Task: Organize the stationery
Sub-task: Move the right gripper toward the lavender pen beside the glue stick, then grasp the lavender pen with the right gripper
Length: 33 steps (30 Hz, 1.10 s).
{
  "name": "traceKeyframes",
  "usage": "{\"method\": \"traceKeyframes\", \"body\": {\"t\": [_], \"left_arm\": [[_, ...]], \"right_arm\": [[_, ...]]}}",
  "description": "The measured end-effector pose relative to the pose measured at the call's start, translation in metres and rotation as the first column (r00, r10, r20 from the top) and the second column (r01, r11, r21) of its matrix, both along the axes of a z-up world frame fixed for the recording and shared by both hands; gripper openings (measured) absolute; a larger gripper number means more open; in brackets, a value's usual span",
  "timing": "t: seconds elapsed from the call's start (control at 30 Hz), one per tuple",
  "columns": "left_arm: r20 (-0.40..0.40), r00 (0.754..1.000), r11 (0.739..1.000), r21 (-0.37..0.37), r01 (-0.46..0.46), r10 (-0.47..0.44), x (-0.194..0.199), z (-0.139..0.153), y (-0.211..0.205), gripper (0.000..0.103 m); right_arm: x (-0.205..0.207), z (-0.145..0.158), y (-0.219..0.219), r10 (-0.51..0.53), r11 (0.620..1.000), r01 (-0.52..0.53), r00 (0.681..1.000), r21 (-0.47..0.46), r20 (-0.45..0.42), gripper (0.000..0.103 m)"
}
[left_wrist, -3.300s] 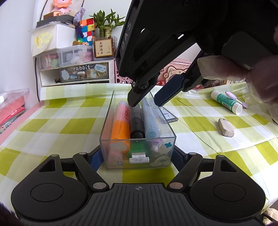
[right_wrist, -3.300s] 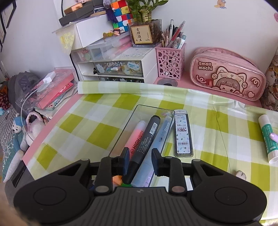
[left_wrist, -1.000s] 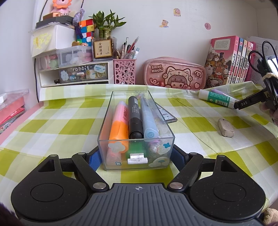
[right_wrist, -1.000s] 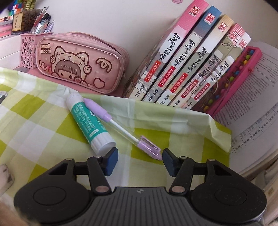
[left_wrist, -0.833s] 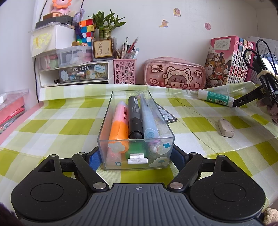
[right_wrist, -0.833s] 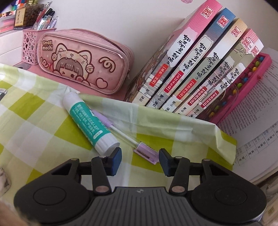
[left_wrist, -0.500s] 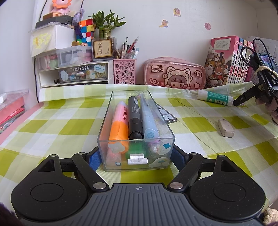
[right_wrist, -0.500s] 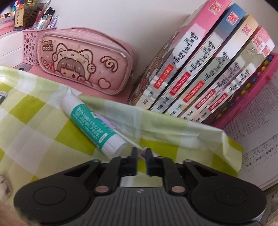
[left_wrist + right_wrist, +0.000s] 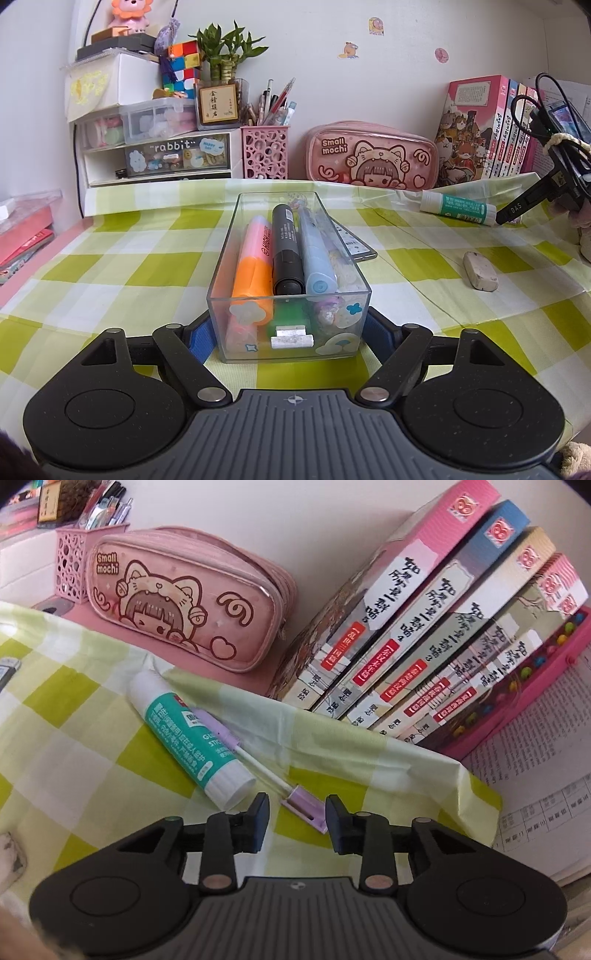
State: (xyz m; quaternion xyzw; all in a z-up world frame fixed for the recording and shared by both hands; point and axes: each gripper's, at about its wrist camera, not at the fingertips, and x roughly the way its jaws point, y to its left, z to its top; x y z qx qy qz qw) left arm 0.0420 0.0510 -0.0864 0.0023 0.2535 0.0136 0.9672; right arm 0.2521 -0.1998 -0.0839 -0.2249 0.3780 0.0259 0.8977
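My left gripper [image 9: 288,332] is clamped on the near end of the clear plastic organizer box [image 9: 258,236], blue pads pressed to both side walls, box standing on the green-and-white checked tablecloth [image 9: 110,258]. Inside, lying lengthwise: orange/pink highlighter [image 9: 255,262] on the left, black marker [image 9: 284,251] in the middle, pale blue highlighter [image 9: 314,258] to the right, w/ small stickered bits at the near end. A lead refill case [image 9: 354,243] lies just beside the box's right wall.

My right gripper [image 9: 297,819] is over the cloth's far right part, jaws opening. The purple cap end of the purple pen [image 9: 303,805] sits between the pads, neither pad pressing it. Pen lies on the cloth, its other end tucked against the glue stick [image 9: 192,734], which lies diagonally just left of it. In the left wrist view the right gripper's tip reaches down next to that glue stick.

A worn eraser [image 9: 480,275] lies alone on the cloth, well apart from the box. Behind: pink "Small mochi" pencil case [image 9: 177,602], row of books [image 9: 424,627] leaning, pink pen holder [image 9: 264,151].
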Motion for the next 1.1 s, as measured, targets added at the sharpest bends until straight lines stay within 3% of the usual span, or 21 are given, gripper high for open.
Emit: {"method": "traceKeyframes", "body": {"t": [0.27,0.37,0.47,0.5,0.53,0.7,0.73,0.8,0.87,1.1], "left_arm": [[0.001,1.000,1.000,0.001,0.000,0.000,0.001,0.000,-0.001,0.078],[0.001,1.000,1.000,0.000,0.000,0.000,0.000,0.000,-0.001,0.078],[0.000,1.000,1.000,0.000,0.000,0.000,0.000,0.000,-0.001,0.078],[0.001,1.000,1.000,0.000,0.000,0.000,0.000,0.000,-0.001,0.078],[0.001,1.000,1.000,0.001,0.000,0.000,0.000,0.000,-0.001,0.078],[0.001,1.000,1.000,-0.001,0.000,0.000,0.000,0.000,-0.001,0.078],[0.001,1.000,1.000,0.000,-0.001,0.001,0.000,-0.001,-0.001,0.078],[0.003,1.000,1.000,0.002,-0.001,0.001,0.000,-0.001,-0.001,0.078],[0.002,1.000,1.000,0.002,-0.002,0.002,0.000,-0.001,0.000,0.078],[0.005,1.000,1.000,0.005,0.000,0.000,-0.001,-0.002,-0.002,0.078]], "right_arm": [[0.018,0.001,-0.017,-0.026,0.993,0.029,0.999,0.118,-0.023,0.049],[0.017,0.002,-0.017,-0.027,0.993,0.031,0.999,0.116,-0.033,0.049],[0.013,0.004,-0.011,-0.007,0.997,0.012,0.998,0.073,-0.060,0.042],[0.012,0.005,-0.009,0.016,0.996,-0.008,0.995,0.087,-0.098,0.023],[0.010,0.006,-0.009,0.033,0.992,-0.017,0.991,0.124,-0.127,0.014],[0.000,0.011,0.004,0.085,0.995,-0.074,0.982,0.073,-0.166,0.014],[-0.003,0.012,0.006,0.100,0.994,-0.092,0.981,0.055,-0.165,0.015],[-0.002,0.012,0.006,0.093,0.996,-0.093,0.984,0.007,-0.149,0.037],[0.004,0.012,0.002,0.064,0.998,-0.067,0.990,-0.015,-0.126,0.051],[0.027,0.014,-0.018,0.078,0.997,-0.076,0.989,0.019,-0.125,0.053]]}}
